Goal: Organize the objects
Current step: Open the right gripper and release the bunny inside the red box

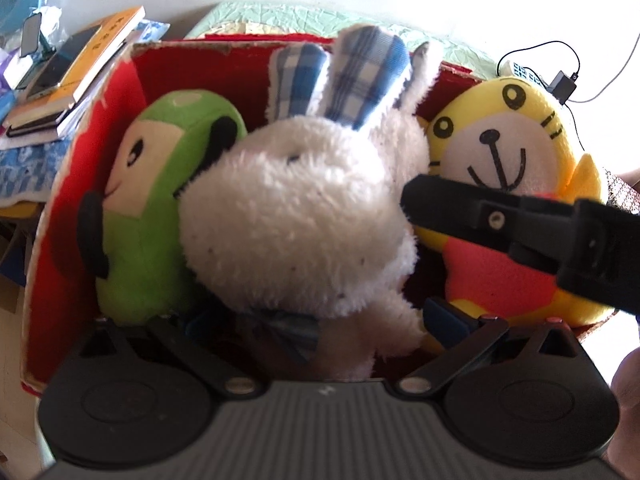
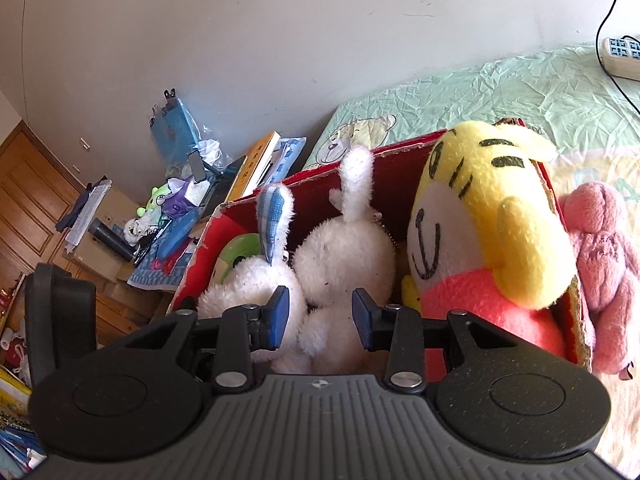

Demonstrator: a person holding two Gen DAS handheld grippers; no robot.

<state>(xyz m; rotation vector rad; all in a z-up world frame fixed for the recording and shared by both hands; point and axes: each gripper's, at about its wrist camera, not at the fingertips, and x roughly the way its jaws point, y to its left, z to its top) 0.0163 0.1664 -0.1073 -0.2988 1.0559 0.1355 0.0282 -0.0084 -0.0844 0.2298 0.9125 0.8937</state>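
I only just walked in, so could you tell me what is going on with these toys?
A person with a gripper in each hand is packing plush toys into a red cardboard box on the bed. The left gripper has its fingers around the base of the white rabbit, between the green plush and the yellow tiger. The right gripper hovers open above the box. A pink plush lies outside.
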